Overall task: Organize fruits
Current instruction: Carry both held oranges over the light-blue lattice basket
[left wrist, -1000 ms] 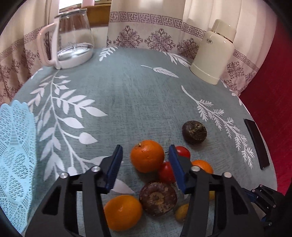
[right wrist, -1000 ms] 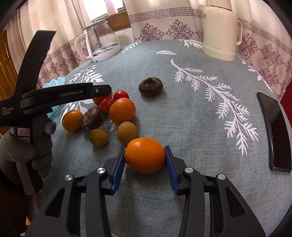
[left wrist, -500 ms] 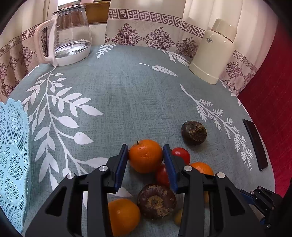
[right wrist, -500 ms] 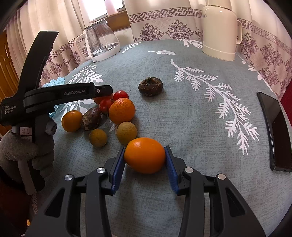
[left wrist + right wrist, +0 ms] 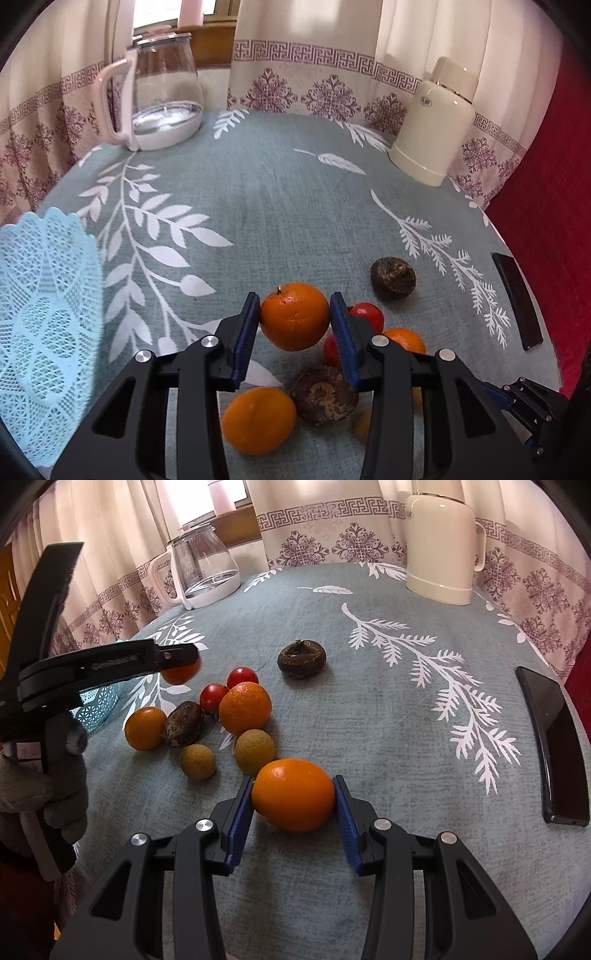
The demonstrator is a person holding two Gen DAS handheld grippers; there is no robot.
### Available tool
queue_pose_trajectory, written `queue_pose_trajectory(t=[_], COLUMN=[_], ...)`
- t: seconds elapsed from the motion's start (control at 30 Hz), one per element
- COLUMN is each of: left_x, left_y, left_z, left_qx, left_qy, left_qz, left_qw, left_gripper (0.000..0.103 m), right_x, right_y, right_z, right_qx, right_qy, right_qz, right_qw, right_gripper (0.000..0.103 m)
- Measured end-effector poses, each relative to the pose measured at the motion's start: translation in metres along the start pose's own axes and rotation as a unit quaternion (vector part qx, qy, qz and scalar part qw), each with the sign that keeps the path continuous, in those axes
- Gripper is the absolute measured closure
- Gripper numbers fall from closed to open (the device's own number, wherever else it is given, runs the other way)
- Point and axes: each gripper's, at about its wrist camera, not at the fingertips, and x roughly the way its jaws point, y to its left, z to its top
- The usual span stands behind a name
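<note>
left gripper [image 5: 293, 319] clamps orange [image 5: 294, 316]; seemingly lifted

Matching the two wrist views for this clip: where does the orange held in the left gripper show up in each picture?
Left wrist view: the orange sits low centre, clamped between the left gripper pads.
Right wrist view: the same orange shows upper left, partly hidden behind the left gripper.
Shared landmark: the lone dark brown fruit, apart from the cluster.
</note>
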Motion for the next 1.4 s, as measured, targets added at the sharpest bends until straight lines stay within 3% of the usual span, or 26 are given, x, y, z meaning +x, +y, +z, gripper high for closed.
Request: queue_pose_trajectory(t=[0.77, 1.4], left_x=[-0.05, -0.094], left_y=[0.014, 0.063], left_z=[-0.012, -0.023], left_qx=[-0.01, -0.031], left_qy=[-0.043, -0.083], left_qz=[0.045, 0.102], left_qw=[0.998, 0.9909], left_gripper=[0.062, 0.062], right_x=[-0.019, -0.033], right_y=[0.007, 0.048], right_z=[-0.005, 0.007], right_qx=[0.013, -0.011], right_qy=[-0.022, -0.045], right_qz=[0.01, 0.027], right_qw=[1.0, 0.999], right_gripper=[0.06, 0.06])
